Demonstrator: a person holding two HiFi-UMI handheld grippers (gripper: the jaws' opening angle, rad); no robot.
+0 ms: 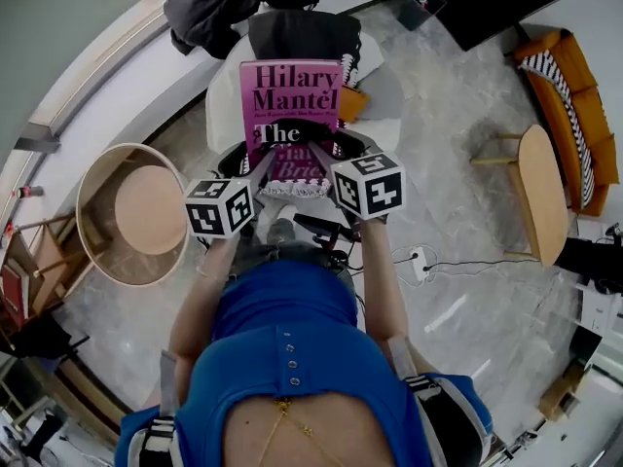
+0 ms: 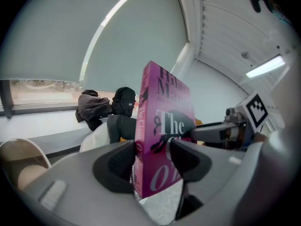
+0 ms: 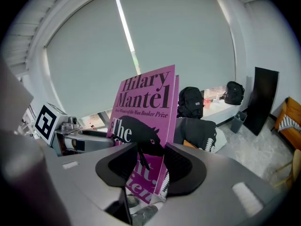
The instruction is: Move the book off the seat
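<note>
Book (image 1: 290, 90) clamped by left hand-held gripper (image 2: 151, 160), right hand-held gripper (image 3: 151, 166)

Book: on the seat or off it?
Off. Left hand-held gripper and right hand-held gripper clamp the book in the air; floor shows under its lower edge.

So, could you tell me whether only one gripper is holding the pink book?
No, the left gripper and right gripper both clamp the book near its lower edge.

- The book (image 1: 290, 95) is sitting between the left gripper (image 1: 261, 161) and the right gripper (image 1: 326, 154), with the seat (image 1: 222, 105) lying behind it.
- A round table (image 1: 148, 209) is standing at the person's left, and a wooden chair (image 1: 540, 188) is standing at the right.
</note>
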